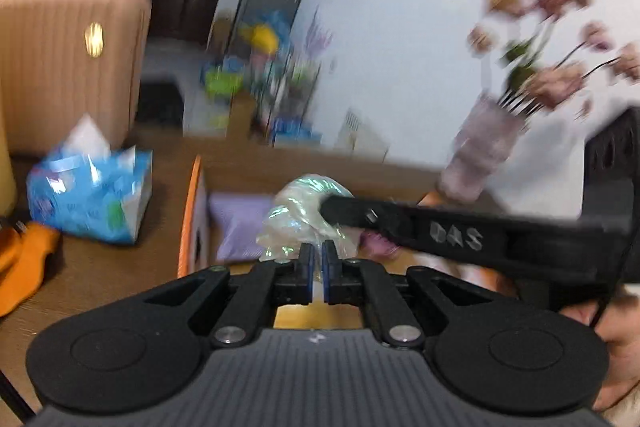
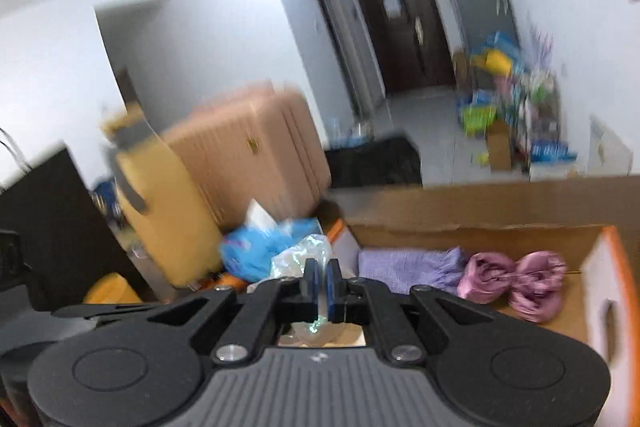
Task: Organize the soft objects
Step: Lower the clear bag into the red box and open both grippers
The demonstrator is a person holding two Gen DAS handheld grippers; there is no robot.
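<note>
A crumpled, shiny clear plastic bag (image 1: 298, 217) is pinched by both grippers. My left gripper (image 1: 319, 251) is shut on its lower edge. My right gripper (image 2: 321, 273) is shut on the same bag (image 2: 296, 255); its black finger reaches in from the right in the left wrist view (image 1: 348, 213). The bag hangs above an open cardboard box with orange trim (image 2: 608, 267). In the box lie a folded lilac cloth (image 2: 408, 269) and a knotted pink satin bundle (image 2: 516, 279). The cloth also shows in the left wrist view (image 1: 240, 227).
A blue tissue pack (image 1: 88, 195) lies on the wooden table left of the box. An orange cloth (image 1: 24, 259) lies at the far left. A vase of pink flowers (image 1: 484, 151) stands at the back right. A tan suitcase (image 2: 248, 155) stands behind the table.
</note>
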